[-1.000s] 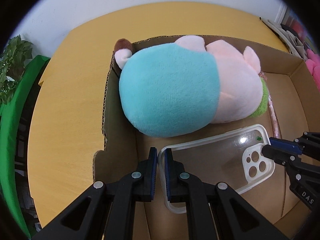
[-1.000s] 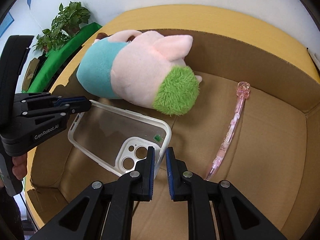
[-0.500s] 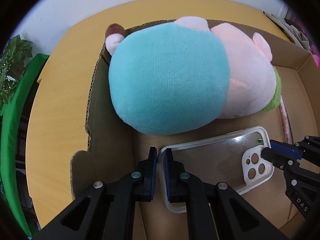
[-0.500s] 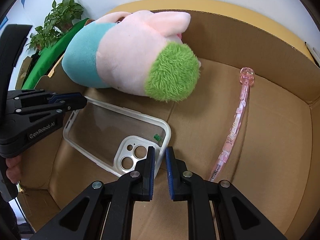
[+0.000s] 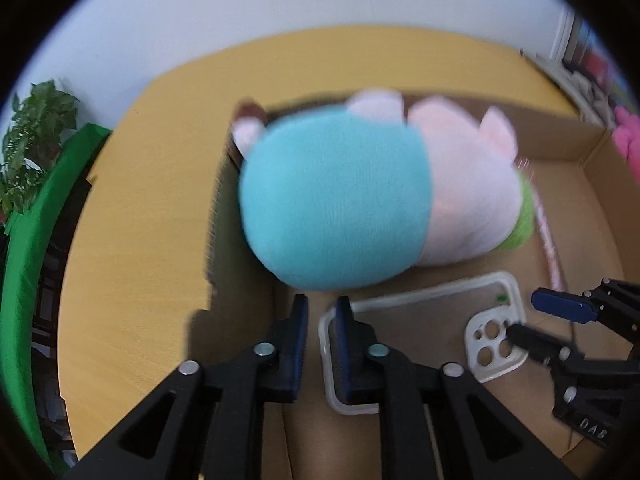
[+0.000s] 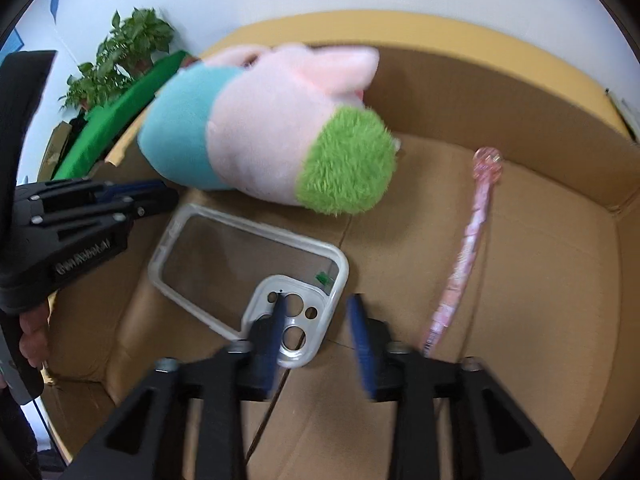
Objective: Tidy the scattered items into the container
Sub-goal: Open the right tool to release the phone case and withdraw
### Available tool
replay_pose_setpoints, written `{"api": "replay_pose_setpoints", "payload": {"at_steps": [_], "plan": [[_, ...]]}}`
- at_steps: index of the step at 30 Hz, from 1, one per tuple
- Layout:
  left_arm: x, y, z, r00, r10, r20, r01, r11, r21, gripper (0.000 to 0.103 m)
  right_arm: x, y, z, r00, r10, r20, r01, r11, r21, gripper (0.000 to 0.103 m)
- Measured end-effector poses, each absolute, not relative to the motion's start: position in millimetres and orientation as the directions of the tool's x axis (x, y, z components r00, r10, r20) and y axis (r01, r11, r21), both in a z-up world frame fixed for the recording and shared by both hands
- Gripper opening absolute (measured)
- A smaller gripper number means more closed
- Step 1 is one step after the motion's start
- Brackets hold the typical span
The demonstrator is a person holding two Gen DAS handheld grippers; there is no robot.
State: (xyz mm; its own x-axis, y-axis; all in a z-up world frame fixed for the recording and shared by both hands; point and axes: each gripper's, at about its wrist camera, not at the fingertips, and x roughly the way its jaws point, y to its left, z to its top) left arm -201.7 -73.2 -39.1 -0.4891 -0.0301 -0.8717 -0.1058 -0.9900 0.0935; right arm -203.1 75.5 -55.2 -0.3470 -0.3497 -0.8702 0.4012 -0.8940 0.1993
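Note:
A clear phone case (image 5: 416, 324) (image 6: 240, 252) lies flat on the floor of the cardboard box (image 5: 560, 140) (image 6: 520, 100). My left gripper (image 5: 321, 312) (image 6: 166, 196) is over its plain end. Its jaws are opening, and the case's rim stands in the narrow gap with the pads off it. My right gripper (image 6: 317, 308) (image 5: 528, 318) is over the camera-hole corner. Those jaws are also opening, wide, and straddle that corner without pressing it. Behind the case lies a pink, teal and green plush toy (image 5: 336, 208) (image 6: 260, 128). A pink pen (image 6: 468, 248) (image 5: 548, 236) lies to the right.
The box sits on a round yellow table (image 5: 140, 240). A green plant (image 5: 32, 140) and a green panel (image 5: 24, 280) stand beyond the table's left edge. A person's hand (image 6: 32, 336) holds the left gripper's handle. Bare box floor (image 6: 540, 300) shows right of the pen.
Both grippers were shut on the case's rim and have parted their jaws, the right one widely. The case rests on the box floor. The left wrist view has pulled back a little.

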Motion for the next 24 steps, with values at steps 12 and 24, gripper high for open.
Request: {"api": "replay_pose_setpoints", "payload": {"at_steps": [12,24], "plan": [[-62.3,-66.0,77.7,-0.852,0.116,-0.510,-0.151,-0.988,0.028,0.079,-84.3,109.6,25.8,-0.568,-0.345,-0.747,0.394,-0.911,0.122,0.103],[26.8,-48.5,65.4,-0.853,0.197,-0.484,-0.217,-0.976,-0.014,0.079,-11.2,138.4,37.9,-0.656,-0.233,-0.718,0.337,-0.942,-0.002,0.103]]}}
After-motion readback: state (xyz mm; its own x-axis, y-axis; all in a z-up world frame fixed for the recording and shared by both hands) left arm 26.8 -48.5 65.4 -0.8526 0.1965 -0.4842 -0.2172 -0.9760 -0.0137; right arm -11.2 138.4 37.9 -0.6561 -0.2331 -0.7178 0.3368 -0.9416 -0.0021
